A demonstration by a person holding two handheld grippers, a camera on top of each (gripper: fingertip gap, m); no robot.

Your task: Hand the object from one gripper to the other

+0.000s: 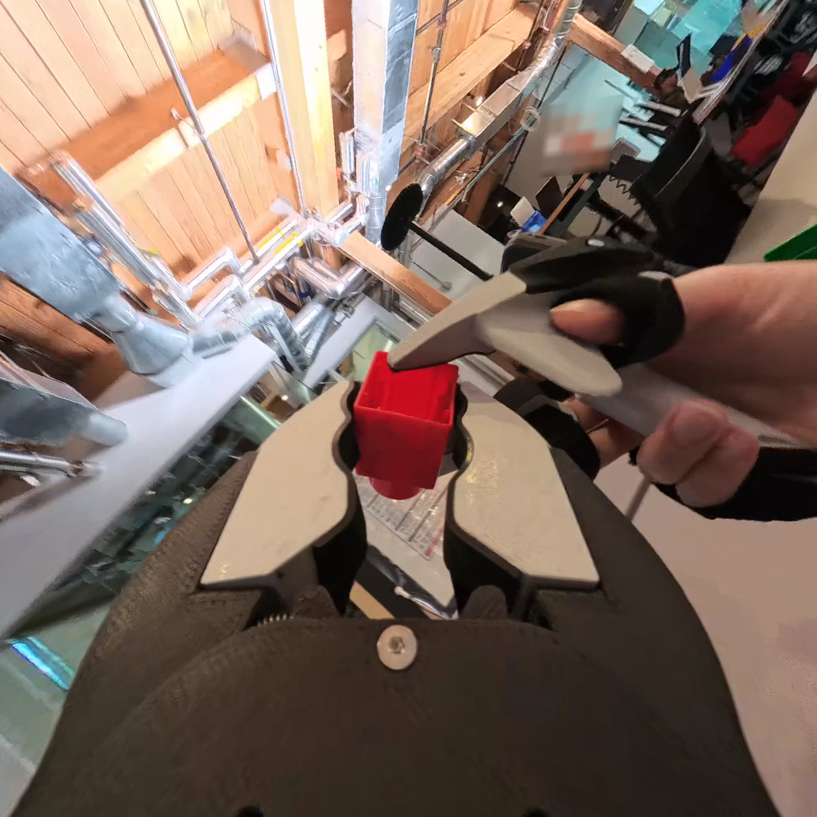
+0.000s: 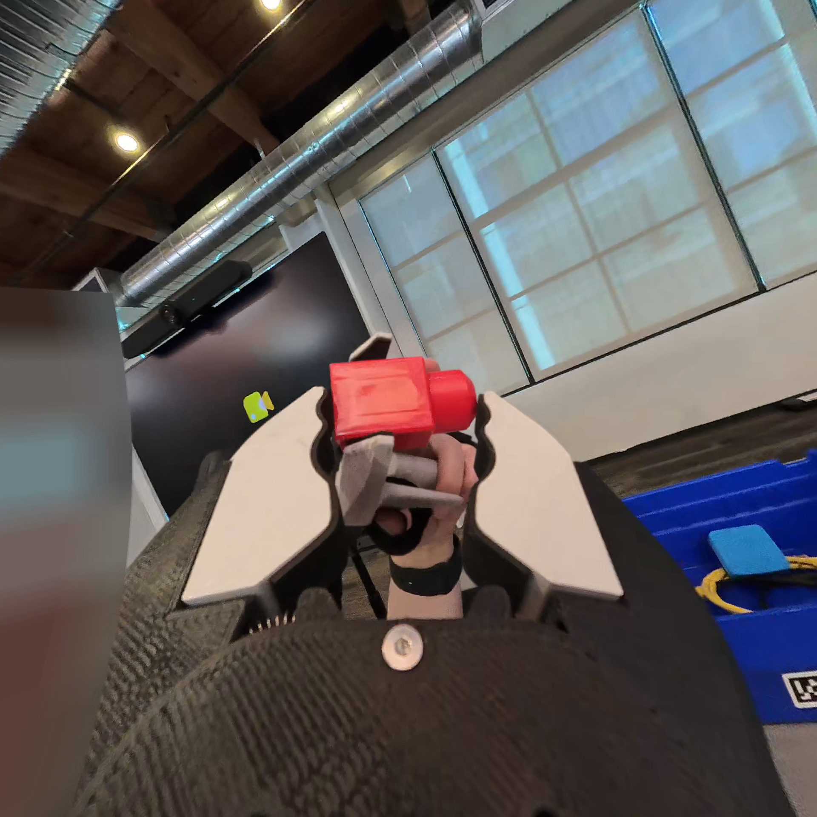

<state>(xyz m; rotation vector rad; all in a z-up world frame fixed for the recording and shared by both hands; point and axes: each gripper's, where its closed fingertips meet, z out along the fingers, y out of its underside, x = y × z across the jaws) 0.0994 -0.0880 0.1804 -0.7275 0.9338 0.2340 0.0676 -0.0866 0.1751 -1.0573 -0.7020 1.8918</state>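
Observation:
A red block (image 1: 404,435) with a round stud on one end is clamped between the fingertips of my left gripper (image 1: 404,398), held up in the air. In the left wrist view my right gripper comes in from the right in a gloved hand (image 1: 729,353). One of its fingers (image 1: 464,327) touches the block's open top rim. In the right wrist view the red block (image 2: 384,406) lies crosswise between the tips of my right gripper (image 2: 403,409). The jaws stand wide around its two ends, at most barely touching. The left gripper's grey fingers (image 2: 364,468) hold it from beyond.
A blue bin (image 2: 707,508) with a blue pad (image 2: 747,552) and a yellow cable (image 2: 729,592) sits low at the right. A dark wall screen (image 2: 247,353) and windows stand behind. A green bin's edge (image 1: 796,247) rests on a pale table (image 1: 707,619). Both grippers' tips are close together, under 4 cm apart.

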